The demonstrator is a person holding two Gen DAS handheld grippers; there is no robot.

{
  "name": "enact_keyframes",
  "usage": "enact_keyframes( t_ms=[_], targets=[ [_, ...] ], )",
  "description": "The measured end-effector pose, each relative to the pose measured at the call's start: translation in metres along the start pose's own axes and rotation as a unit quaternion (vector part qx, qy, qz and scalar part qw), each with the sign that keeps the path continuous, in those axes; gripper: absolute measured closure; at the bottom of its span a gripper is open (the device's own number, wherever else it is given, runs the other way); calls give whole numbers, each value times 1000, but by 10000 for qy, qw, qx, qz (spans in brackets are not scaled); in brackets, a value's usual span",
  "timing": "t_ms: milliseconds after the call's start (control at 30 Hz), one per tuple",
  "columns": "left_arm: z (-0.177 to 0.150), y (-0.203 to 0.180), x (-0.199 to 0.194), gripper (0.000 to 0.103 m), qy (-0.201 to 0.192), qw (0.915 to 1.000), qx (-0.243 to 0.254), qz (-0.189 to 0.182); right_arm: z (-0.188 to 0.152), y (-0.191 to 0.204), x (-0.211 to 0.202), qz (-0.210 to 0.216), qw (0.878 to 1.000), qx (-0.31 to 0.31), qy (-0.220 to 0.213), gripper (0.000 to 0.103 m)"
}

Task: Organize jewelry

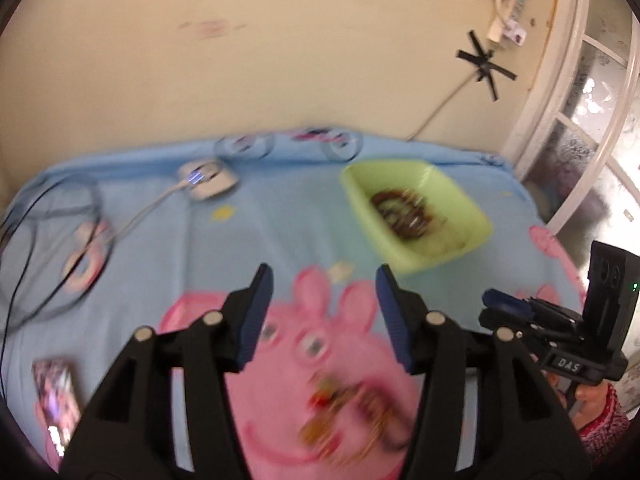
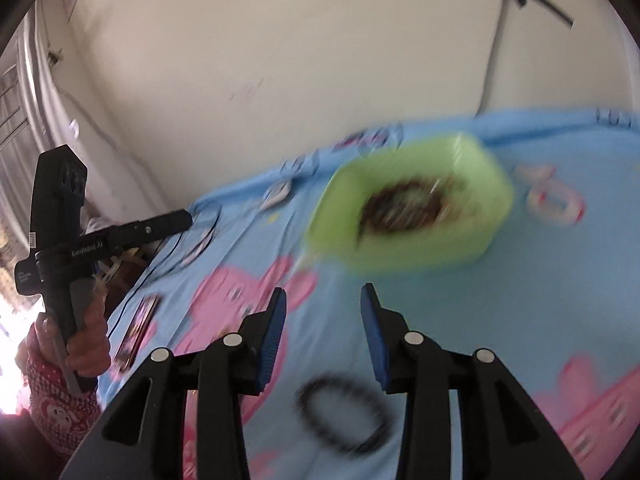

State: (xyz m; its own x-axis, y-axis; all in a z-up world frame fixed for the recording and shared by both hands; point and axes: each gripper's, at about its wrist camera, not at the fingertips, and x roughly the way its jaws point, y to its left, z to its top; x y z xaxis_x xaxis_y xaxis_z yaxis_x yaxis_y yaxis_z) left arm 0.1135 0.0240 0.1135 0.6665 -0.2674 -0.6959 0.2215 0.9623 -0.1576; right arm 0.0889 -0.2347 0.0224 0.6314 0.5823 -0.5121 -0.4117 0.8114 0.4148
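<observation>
A lime-green plastic tub (image 1: 440,256) stands on the blue cartoon-print cloth at the far right, with dark beaded bracelets (image 1: 404,212) heaped inside. My left gripper (image 1: 324,280) is open above the pink pig print with nothing between its fingers. A blurred pile of gold and red jewelry (image 1: 344,412) lies on the cloth just below it. In the right wrist view my right gripper (image 2: 324,296) is open short of the tub (image 2: 420,252) and holds nothing. A black bead bracelet (image 2: 344,416) lies flat on the cloth beneath it.
A phone (image 1: 56,396) lies at the cloth's near left. A white charger box (image 1: 208,180) with trailing cables sits at the back left. The wall rises right behind the table, and a window frame (image 1: 568,92) stands to the right. A person's hand (image 2: 86,340) grips the left tool.
</observation>
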Motion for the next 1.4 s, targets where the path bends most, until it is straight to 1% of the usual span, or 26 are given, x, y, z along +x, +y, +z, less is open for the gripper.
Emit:
enact_keyframes(
  t_ms=[67, 100, 167, 233, 333, 367, 433, 500, 533, 600, 700, 767, 833, 900, 1000, 1100, 1133, 1167, 1200, 1233, 1267, 1333, 1400],
  targets=[
    [-26, 14, -6, 52, 54, 9999, -143, 65, -17, 21, 12, 191, 9992, -144, 329, 89],
    [-40, 22, -9, 52, 104, 9996, -248, 57, -24, 36, 19, 266, 9979, -331, 499, 90],
    [-59, 35, -13, 52, 152, 9989, -439, 31, -31, 60, 30, 228, 9948, -731, 674, 94],
    [-75, 45, -17, 52, 154, 9980, -619, -12, -32, 79, 41, 149, 9915, -1021, 793, 94],
    [-93, 51, -23, 52, 181, 9973, -706, -90, -29, 89, 67, 23, 9887, -1057, 1058, 94],
    [-97, 51, -23, 52, 207, 9973, -692, -107, -29, 87, 71, 26, 9883, -1035, 1122, 103],
    [-103, 48, -23, 52, 238, 9977, -616, -116, -33, 87, 82, 44, 9873, -1022, 1216, 103],
    [-108, 47, -25, 52, 222, 9983, -531, -123, -38, 97, 76, 74, 9856, -1222, 1165, 103],
    [-111, 46, -27, 52, 207, 9985, -475, -152, -44, 104, 68, 90, 9839, -1411, 1093, 103],
    [-116, 44, -27, 52, 217, 9988, -381, -207, -53, 109, 53, 163, 9811, -1603, 1073, 103],
    [-122, 39, -23, 52, 314, 9987, -254, -297, -65, 108, 49, 449, 9765, -1534, 1443, 103],
    [-124, 33, -20, 52, 343, 9988, -170, -297, -65, 104, 42, 447, 9802, -1396, 1333, 103],
    [-124, 26, -17, 52, 342, 9992, -6, -221, -61, 96, 33, 394, 9865, -1178, 1071, 103],
    [-122, 18, -17, 52, 312, 9990, 123, -288, -57, 92, 26, 259, 9895, -1137, 853, 103],
    [-120, 7, -13, 52, 298, 9984, 242, -416, -55, 93, 28, -25, 9883, -1285, 824, 103],
    [-119, -3, -1, 52, 471, 9972, 349, -471, -51, 94, 42, -313, 9830, -1533, 957, 103],
    [-120, -6, 6, 55, 619, 9964, 371, -438, -51, 93, 44, -343, 9824, -1570, 951, 103],
    [-122, -7, 11, 60, 741, 9957, 387, -405, -51, 91, 44, -348, 9828, -1570, 907, 95],
    [-124, -8, 11, 65, 745, 9954, 459, -383, -50, 90, 43, -343, 9840, -1546, 815, 89],
    [-124, -7, 10, 68, 798, 9948, 472, -428, -51, 87, 41, -339, 9844, -1546, 766, 79],
    [-125, -3, 8, 71, 913, 9934, 415, -553, -52, 86, 38, -333, 9846, -1557, 719, 78],
    [-128, 6, 4, 71, 1006, 9920, 257, -713, -53, 84, 35, -345, 9836, -1639, 676, 78],
    [-127, 16, -5, 71, 931, 9923, 85, -813, -54, 84, 32, -378, 9819, -1740, 646, 78]
  ],
)
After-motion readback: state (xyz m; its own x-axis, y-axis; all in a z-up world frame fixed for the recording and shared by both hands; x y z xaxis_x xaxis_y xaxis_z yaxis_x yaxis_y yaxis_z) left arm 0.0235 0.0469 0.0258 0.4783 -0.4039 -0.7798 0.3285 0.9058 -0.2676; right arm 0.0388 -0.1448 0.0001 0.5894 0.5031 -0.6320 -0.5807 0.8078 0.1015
